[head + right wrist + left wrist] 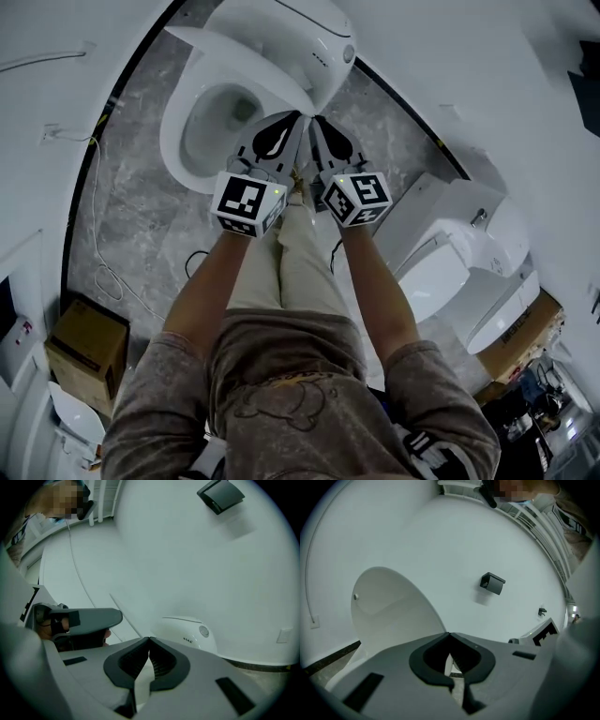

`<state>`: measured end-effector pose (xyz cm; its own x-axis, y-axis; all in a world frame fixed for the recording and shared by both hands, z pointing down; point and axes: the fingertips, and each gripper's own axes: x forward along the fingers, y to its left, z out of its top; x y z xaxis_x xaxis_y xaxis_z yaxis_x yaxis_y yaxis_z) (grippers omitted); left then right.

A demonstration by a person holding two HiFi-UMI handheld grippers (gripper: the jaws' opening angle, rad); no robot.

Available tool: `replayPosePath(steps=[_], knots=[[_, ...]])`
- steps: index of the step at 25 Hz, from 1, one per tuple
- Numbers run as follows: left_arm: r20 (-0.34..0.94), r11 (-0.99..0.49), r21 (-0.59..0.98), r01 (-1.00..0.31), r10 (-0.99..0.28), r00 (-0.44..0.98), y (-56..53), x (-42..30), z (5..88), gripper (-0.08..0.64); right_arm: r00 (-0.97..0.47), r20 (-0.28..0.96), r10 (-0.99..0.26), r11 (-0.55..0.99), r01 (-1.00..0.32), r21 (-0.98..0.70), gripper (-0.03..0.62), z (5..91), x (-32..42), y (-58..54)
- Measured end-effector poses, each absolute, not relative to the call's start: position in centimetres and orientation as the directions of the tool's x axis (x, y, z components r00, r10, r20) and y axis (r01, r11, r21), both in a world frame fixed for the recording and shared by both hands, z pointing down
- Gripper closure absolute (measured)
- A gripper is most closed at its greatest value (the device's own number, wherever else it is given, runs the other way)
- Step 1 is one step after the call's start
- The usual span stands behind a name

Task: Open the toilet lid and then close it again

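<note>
Floor (131, 216): grey veined stone, bounded by white walls.
- Toilet (183, 141), white, stood at the far end with its bowl uncovered.
- Second toilet (441, 262), white, stood to the right, well apart from the first.
- Cardboard box (89, 352), brown, sat at the near left.
- Thin cable (120, 289) trailed loose near the box.

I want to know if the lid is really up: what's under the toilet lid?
Under the tilted lid, the seat ring and the open bowl are in plain view. The rear of the seat, near the hinge, is covered by the lid.
</note>
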<state>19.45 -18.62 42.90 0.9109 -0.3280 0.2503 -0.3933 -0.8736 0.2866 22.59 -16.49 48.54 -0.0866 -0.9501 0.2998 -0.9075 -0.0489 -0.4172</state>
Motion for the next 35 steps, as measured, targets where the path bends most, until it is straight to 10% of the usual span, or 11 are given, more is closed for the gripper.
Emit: replayPosePath(steps=[31, 35], knots=[[0.309, -0.897, 0.221, -0.384, -0.309, 0.900, -24.3, 25.3, 33.3, 0.548, -0.017, 0.325, -0.946, -0.125, -0.903, -0.411, 0.563, 38.2, 32.9, -17.9], [0.308, -0.904, 0.222, -0.365, -0.291, 0.906, -24.7, 25.5, 32.0, 0.445, -0.016, 0.312, -0.950, -0.124, -0.897, -0.424, 0.511, 36.8, 33.3, -18.0]])
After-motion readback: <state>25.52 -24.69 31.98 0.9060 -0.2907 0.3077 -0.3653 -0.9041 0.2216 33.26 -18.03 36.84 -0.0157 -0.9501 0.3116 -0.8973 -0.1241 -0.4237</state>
